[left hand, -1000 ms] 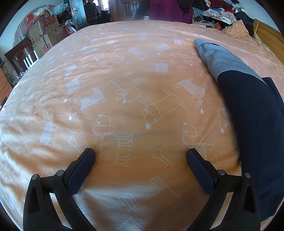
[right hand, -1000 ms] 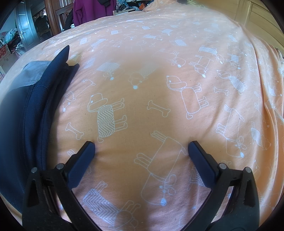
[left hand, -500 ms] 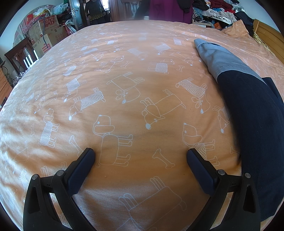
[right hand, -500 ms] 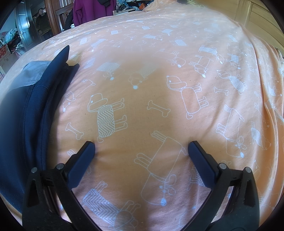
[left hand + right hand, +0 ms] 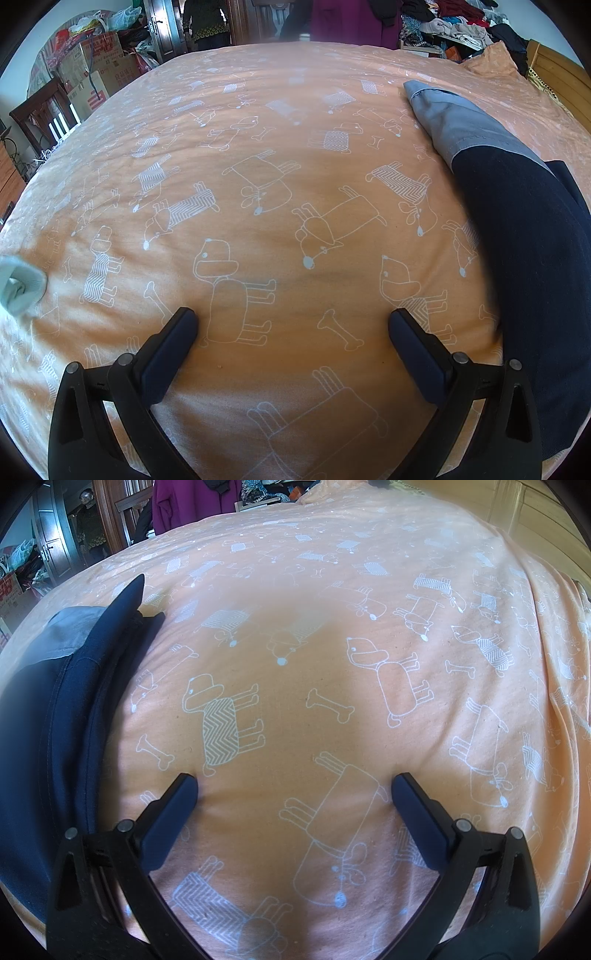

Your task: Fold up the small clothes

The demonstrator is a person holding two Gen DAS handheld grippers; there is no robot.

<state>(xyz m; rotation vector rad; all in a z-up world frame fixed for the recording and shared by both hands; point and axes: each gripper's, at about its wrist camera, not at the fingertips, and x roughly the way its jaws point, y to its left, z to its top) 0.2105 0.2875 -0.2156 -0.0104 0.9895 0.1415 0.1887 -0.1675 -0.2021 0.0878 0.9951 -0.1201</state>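
A folded garment, navy with a grey-blue end (image 5: 517,229), lies on the orange dog-print bedsheet (image 5: 280,177) at the right of the left wrist view. The same navy garment (image 5: 62,716) fills the left edge of the right wrist view. My left gripper (image 5: 291,325) hovers open over bare sheet, left of the garment, with nothing between its fingers. Over sheet to the garment's right, my right gripper (image 5: 294,790) is open and holds nothing. A pale mint piece of cloth (image 5: 18,284) shows at the far left edge of the left wrist view.
Cardboard boxes and bags (image 5: 96,62) stand beyond the bed's far left. A pile of clothes (image 5: 454,22) and a wooden headboard (image 5: 557,70) lie at the far right. A person (image 5: 203,22) stands by a door at the back.
A pale mint cloth has come into the left edge of the left wrist view. Both grippers and the navy garment have stayed where they were.
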